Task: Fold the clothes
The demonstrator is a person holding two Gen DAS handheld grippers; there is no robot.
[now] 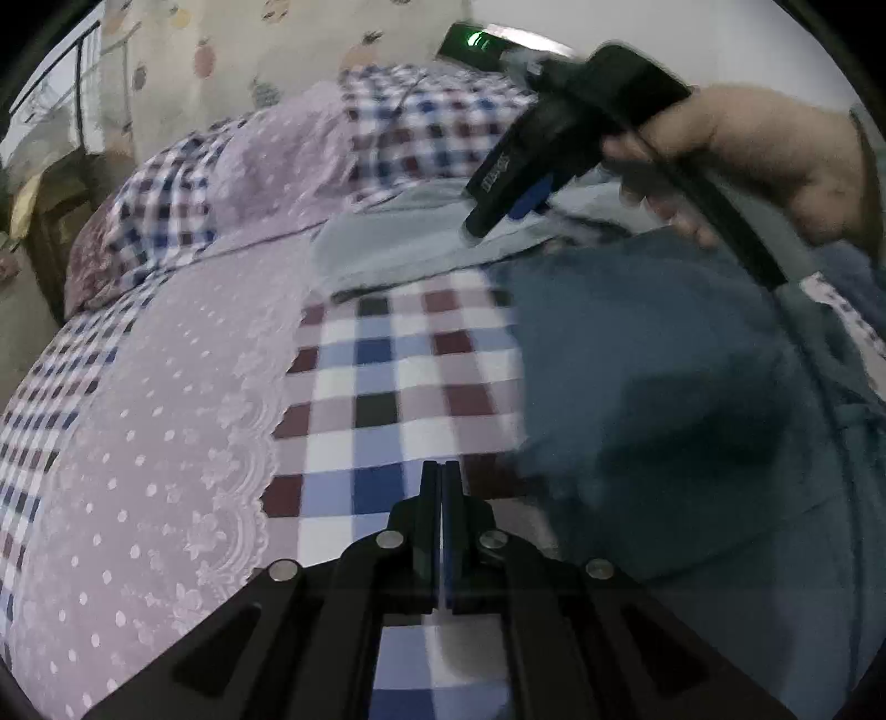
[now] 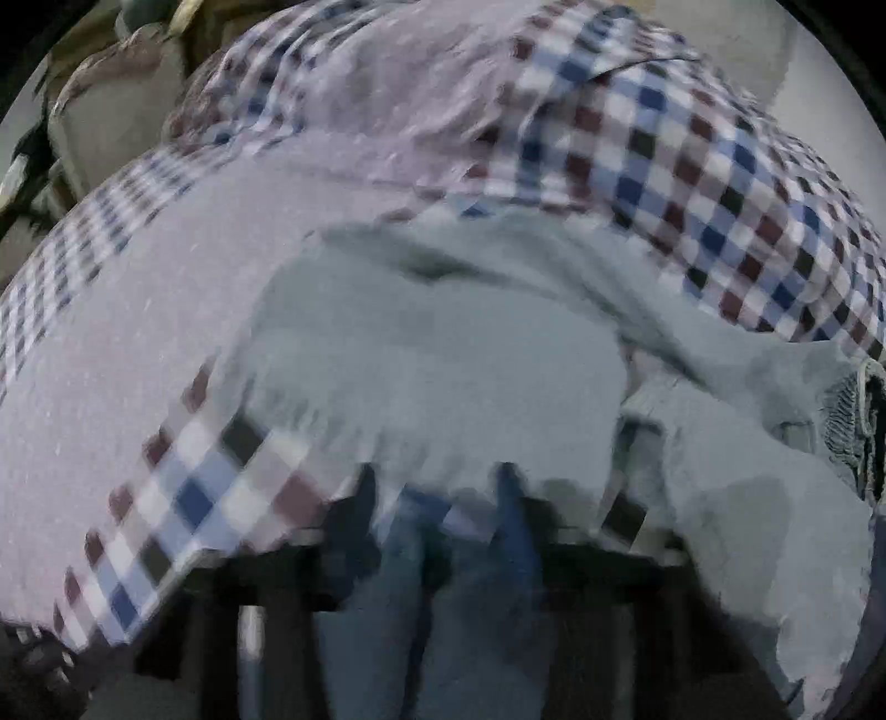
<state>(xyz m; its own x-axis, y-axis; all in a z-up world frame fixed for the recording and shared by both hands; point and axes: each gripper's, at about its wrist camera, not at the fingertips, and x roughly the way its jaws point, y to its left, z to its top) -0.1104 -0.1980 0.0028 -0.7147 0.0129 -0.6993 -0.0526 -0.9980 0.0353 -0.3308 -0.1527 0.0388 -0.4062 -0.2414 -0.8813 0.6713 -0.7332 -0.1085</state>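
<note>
Softly rumpled, the grey-blue garment (image 1: 664,387) lies on the bed (image 1: 387,376) at right, best pinched at an edge; left tongs (image 1: 441,482) are closed and empty, right tongs (image 2: 437,487) spread wide.

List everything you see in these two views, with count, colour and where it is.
Garment: one, blue-grey, spread on the bed, right of the left gripper.
Checked sheet: one, white with blue and maroon squares, covers the bed.
Lace cover: one, pale lilac with white dots, lies over the sheet's left side.
Pillows: apparently two, lilac and checked, at the bed's far end.
Curtain: one, cream with a fruit print, behind the bed.
Left gripper: black, shut, empty, above the sheet.
Right gripper: black and blue, over the garment; blurred.
Hand: one, holds the right gripper.
</note>
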